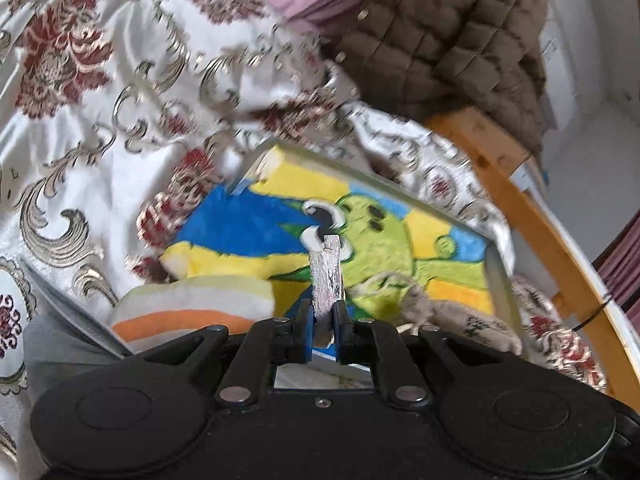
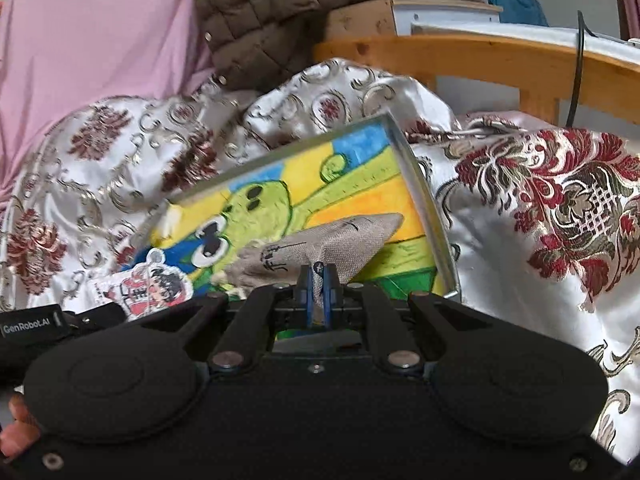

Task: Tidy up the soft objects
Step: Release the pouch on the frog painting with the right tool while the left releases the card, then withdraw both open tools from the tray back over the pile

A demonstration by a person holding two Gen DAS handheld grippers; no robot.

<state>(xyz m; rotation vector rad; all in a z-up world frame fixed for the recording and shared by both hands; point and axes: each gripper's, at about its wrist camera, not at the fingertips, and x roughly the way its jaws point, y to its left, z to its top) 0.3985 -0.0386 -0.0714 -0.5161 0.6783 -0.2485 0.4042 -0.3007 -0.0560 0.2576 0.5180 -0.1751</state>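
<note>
Nearest the left wrist lens, the left gripper (image 1: 323, 322) is pinching a silvery strip (image 1: 327, 276) between its 2 blue pads, the strip standing up past the fingertips. Just beyond it, a framed painting (image 1: 360, 232) of a green cartoon creature on yellow and blue is lying tilted on a white satin bedspread (image 1: 100, 120) patterned with dark red flowers. A striped plush (image 1: 192, 308) in cream, white and orange is sitting at the painting's near left edge, and a beige linen pouch (image 1: 452, 316) with dark printed marks is resting against its near right part.

From the right wrist camera, the right gripper (image 2: 319, 294) is clamping a corner of that linen pouch (image 2: 332, 244), which is lying across the lower part of the painting (image 2: 312, 200). A cartoon paper tag (image 2: 152, 288) is showing left of the fingers, over the bedspread (image 2: 500, 260). Behind, a brown quilted jacket (image 2: 272, 12) is draping over pink fabric (image 2: 92, 32) and a wooden bed frame (image 2: 460, 56). A fingertip of the person's hand (image 2: 16, 428) is peeking in at the lower left edge.
</note>
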